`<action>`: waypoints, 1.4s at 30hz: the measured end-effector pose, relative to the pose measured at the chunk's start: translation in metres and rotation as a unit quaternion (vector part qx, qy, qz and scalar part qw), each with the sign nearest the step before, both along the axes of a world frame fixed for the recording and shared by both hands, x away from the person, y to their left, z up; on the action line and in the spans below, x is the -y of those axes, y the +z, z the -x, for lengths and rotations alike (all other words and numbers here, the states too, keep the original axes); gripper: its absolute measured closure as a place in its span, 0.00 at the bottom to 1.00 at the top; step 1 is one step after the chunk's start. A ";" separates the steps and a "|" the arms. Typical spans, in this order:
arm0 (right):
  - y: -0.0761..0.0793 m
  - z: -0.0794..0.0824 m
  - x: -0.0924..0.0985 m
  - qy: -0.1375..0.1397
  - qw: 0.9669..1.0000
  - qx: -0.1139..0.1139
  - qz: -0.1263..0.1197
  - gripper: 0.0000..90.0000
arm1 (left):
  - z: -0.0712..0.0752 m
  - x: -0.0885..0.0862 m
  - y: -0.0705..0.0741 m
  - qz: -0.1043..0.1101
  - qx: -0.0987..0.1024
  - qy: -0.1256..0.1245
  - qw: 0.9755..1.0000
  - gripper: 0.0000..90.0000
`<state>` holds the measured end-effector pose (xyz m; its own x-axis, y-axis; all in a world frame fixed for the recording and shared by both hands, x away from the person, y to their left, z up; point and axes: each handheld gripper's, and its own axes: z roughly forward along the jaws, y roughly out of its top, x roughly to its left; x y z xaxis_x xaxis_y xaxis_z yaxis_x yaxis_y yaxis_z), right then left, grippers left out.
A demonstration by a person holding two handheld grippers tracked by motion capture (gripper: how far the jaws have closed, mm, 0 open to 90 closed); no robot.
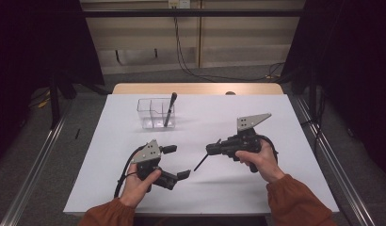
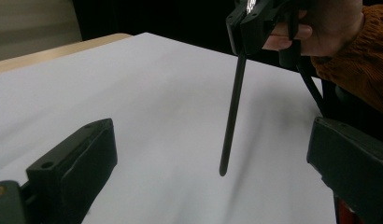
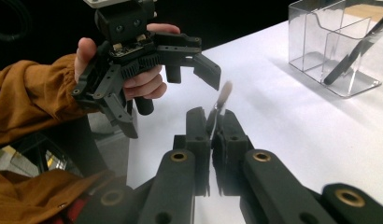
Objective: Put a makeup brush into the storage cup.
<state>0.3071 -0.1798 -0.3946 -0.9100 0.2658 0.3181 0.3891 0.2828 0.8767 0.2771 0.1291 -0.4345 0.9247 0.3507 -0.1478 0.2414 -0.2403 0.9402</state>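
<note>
My right gripper (image 1: pixel 211 149) is shut on a thin black stick (image 1: pixel 200 162) that slants down toward the white table top; the stick's tip hangs just above the surface. In the left gripper view the stick (image 2: pixel 231 116) hangs from the right gripper (image 2: pixel 243 32). In the right gripper view the jaws (image 3: pixel 212 116) pinch the stick (image 3: pixel 222 95), whose far end looks pale and blurred. My left gripper (image 1: pixel 178 162) is open and holds nothing, a short way left of the stick's tip. Its jaws (image 2: pixel 212 135) stand wide apart. The right gripper view shows the left gripper (image 3: pixel 170 100) facing it.
A clear plastic container (image 1: pixel 151 115) with several compartments stands at the back left of the table, with a black pen (image 1: pixel 171 108) upright in its right compartment. The right gripper view shows the container (image 3: pixel 315 42) and pen (image 3: pixel 353 56) at the upper right. Table edges lie close to both forearms.
</note>
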 end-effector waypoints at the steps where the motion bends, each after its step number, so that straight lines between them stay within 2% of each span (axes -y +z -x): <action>1: 0.001 -0.001 -0.001 0.001 1.000 0.000 0.003 0.96 | 0.000 0.000 0.000 0.001 -0.001 0.001 1.000 0.02; 4: 0.004 -0.004 -0.006 0.006 1.000 -0.008 0.017 0.96 | 0.000 0.001 0.000 0.000 0.000 0.002 1.000 0.02; 9: 0.005 -0.009 -0.011 0.014 0.999 -0.021 0.025 0.96 | 0.000 0.003 -0.001 -0.006 -0.004 -0.003 1.000 0.02; 18: 0.012 -0.013 -0.023 0.026 0.997 -0.026 0.068 0.96 | 0.000 0.010 -0.004 -0.017 -0.014 -0.008 1.000 0.02; 26: 0.018 -0.014 -0.033 0.037 0.994 -0.026 0.104 0.96 | -0.002 0.016 -0.005 -0.020 -0.007 -0.010 1.000 0.03; 31: 0.019 -0.017 -0.039 0.033 0.990 -0.033 0.133 0.96 | -0.003 0.022 -0.006 -0.022 -0.001 0.005 1.000 0.04; 36: 0.024 -0.018 -0.045 0.035 0.988 -0.034 0.149 0.96 | -0.005 0.026 -0.006 -0.029 -0.008 0.010 0.999 0.05; 39: 0.026 -0.019 -0.048 0.038 0.987 -0.034 0.152 0.96 | -0.005 0.029 -0.006 -0.042 0.000 0.012 0.999 0.06; 42: 0.028 -0.020 -0.050 0.037 0.986 -0.035 0.158 0.96 | -0.007 0.033 -0.007 -0.043 0.001 0.009 0.999 0.07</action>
<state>0.3270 -0.1296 -0.3666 -0.9095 0.2953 0.2927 0.4134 0.5668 0.7127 0.2844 0.0957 -0.4414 0.9182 0.3795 -0.1135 0.2441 -0.3165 0.9166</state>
